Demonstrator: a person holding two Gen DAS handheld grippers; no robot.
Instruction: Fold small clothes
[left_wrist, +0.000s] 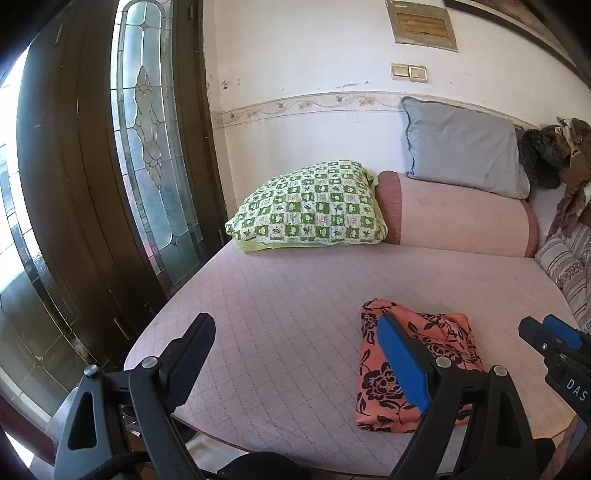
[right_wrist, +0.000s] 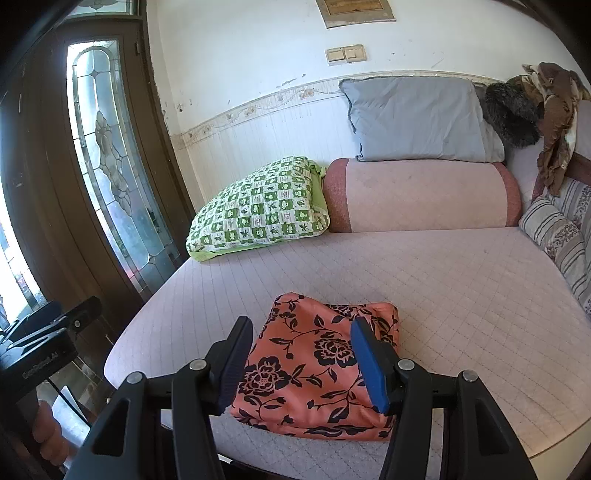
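A folded orange cloth with black flowers (right_wrist: 314, 365) lies near the front edge of the pink quilted bed (right_wrist: 461, 295). My right gripper (right_wrist: 301, 363) is open and empty, its fingers held above the cloth on either side. My left gripper (left_wrist: 295, 365) is open and empty over the bed, left of the cloth (left_wrist: 447, 354); its right finger (left_wrist: 404, 365) overlaps the cloth's left part in that view. The right gripper (left_wrist: 554, 339) shows at the right edge of the left wrist view. The left gripper (right_wrist: 55, 321) shows at the left edge of the right wrist view.
A green checked pillow (right_wrist: 258, 214), a pink bolster (right_wrist: 421, 195) and a grey pillow (right_wrist: 417, 118) lie at the bed's back. Striped cushions (right_wrist: 557, 236) and brown clothes (right_wrist: 554, 122) are at the right. A dark door with leaded glass (left_wrist: 147, 147) stands left of the bed.
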